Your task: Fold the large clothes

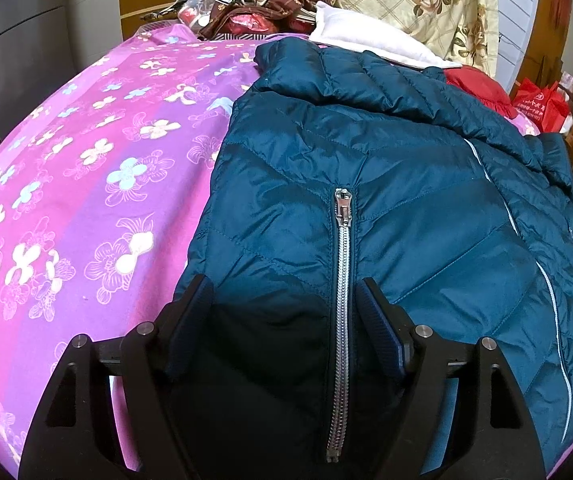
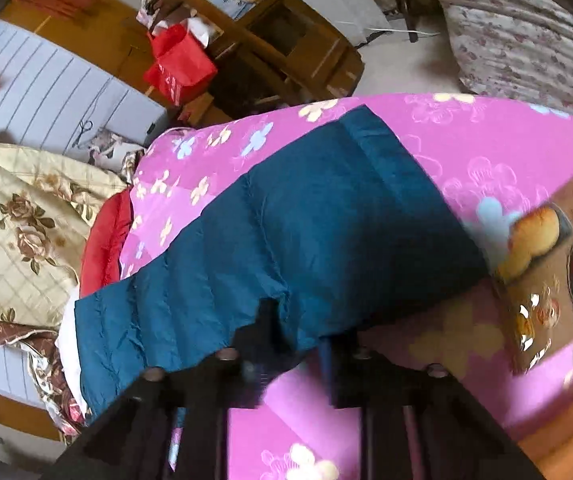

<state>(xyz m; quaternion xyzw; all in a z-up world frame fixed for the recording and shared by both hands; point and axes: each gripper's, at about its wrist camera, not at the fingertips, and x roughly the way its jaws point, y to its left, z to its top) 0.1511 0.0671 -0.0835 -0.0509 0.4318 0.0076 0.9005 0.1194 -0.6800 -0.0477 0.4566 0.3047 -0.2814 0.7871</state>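
Pink flowered bedding covers the bed I am working on, with a heap of cream and brown floral cloth piled at its far end and a red bag by a wooden chair off to one side. My jacket, a teal quilted puffer, lies across the right part of the bed, front up, its silver zipper running straight toward me and a thin pale piping line down the right panel. My left hand-held gripper stands spread over the hem, one pad on each side of the zipper, pressing nothing that I can see. My right hand-held gripper looks pressed nearly together at the edge of the sleeve, which stretches away flat over the pink cover; the view is blurred, so I judge it is pinching the fabric edge but cannot be sure how much it holds. To fold this well I should carry the sleeve across onto the body in one smooth arc, keeping the slippery shell taut so no air pocket bulges, while the left side pins the hem so the whole jacket does not slide. The padding will spring back, so each fold wants a firm press.
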